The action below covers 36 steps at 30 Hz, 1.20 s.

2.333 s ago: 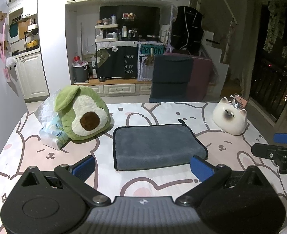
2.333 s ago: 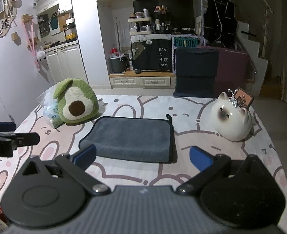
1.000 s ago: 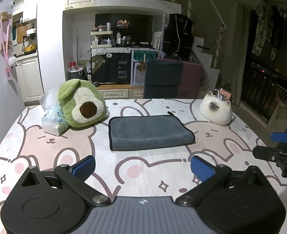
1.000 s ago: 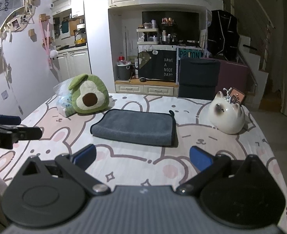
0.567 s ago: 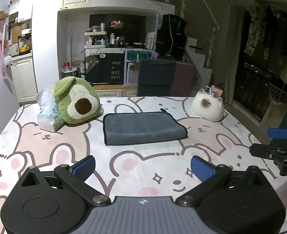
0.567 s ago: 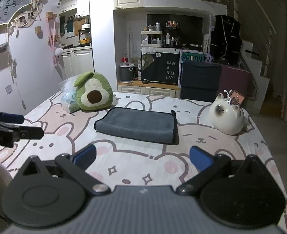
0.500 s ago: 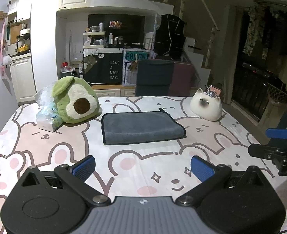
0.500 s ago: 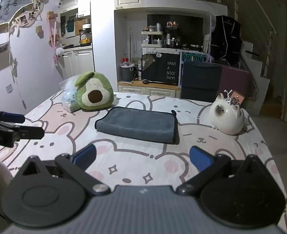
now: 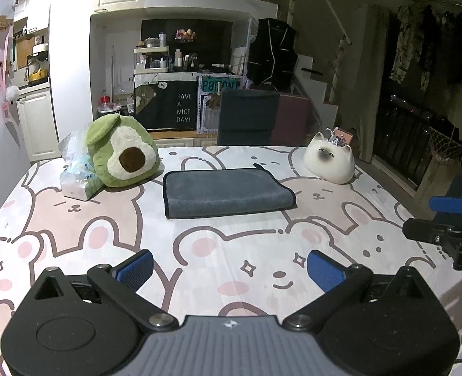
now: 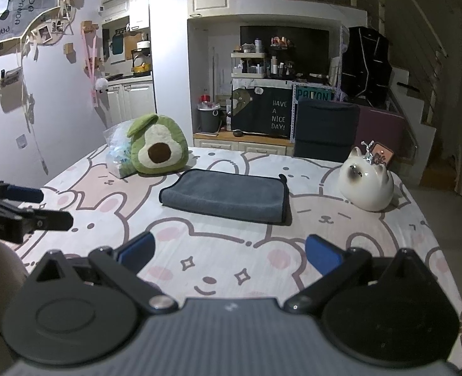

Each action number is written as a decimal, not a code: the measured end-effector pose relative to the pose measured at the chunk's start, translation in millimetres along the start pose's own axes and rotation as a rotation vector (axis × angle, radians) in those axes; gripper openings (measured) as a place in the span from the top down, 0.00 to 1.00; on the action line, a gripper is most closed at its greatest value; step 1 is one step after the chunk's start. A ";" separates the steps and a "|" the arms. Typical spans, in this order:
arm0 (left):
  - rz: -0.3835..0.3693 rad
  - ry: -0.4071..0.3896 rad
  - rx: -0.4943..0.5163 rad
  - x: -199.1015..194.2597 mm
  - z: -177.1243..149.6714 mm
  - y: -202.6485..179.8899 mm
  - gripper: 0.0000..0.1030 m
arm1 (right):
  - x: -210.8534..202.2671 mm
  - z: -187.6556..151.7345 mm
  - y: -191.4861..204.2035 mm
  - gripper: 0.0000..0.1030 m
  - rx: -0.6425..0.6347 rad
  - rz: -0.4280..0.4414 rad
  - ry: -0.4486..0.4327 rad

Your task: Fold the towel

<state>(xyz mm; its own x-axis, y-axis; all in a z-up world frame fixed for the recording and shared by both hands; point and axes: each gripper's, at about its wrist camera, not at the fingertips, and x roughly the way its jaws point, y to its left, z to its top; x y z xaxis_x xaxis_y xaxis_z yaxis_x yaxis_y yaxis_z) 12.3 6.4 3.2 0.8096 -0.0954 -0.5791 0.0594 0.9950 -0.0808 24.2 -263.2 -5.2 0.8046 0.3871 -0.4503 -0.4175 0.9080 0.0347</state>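
A dark grey towel [image 9: 224, 192] lies folded into a flat rectangle in the middle of the table, also in the right wrist view [image 10: 226, 199]. My left gripper [image 9: 229, 271] is open and empty, held well back from the towel near the table's front edge. My right gripper [image 10: 228, 253] is open and empty, also well short of the towel. The right gripper shows at the right edge of the left wrist view [image 9: 444, 222]. The left gripper shows at the left edge of the right wrist view [image 10: 27, 210].
A green avocado plush [image 9: 121, 153] and a plastic bag [image 9: 76, 169] sit left of the towel. A white cat-shaped pot [image 9: 329, 163] sits at the far right. The table has a pink bunny-print cloth [image 9: 231, 250]. A dark chair [image 9: 246, 117] stands behind the table.
Both grippers have drawn back from the folded towel toward the table's front edge and stayed open. The towel has not moved.
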 end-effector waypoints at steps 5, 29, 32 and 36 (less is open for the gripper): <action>0.009 -0.004 0.001 -1.0 -2.0 0.4 0.01 | -1.2 -2.9 1.6 0.00 -0.012 -0.004 -0.008; 0.010 -0.008 0.001 -4.2 -3.2 2.7 0.00 | 1.9 -8.3 1.4 0.00 0.001 0.006 0.008; 0.010 -0.008 0.000 -4.3 -3.2 2.7 0.00 | 1.8 -8.5 0.9 0.00 0.003 0.008 0.009; 0.011 -0.008 0.002 -4.2 -3.3 2.7 0.00 | 2.1 -8.8 1.0 0.00 0.004 0.010 0.009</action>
<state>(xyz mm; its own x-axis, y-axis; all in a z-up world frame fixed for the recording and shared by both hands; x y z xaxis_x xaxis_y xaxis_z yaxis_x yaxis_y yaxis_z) 7.1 9.4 2.8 0.8150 -0.0842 -0.5733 0.0515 0.9960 -0.0732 21.8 -262.9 -14.0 0.7968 0.3945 -0.4578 -0.4233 0.9050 0.0430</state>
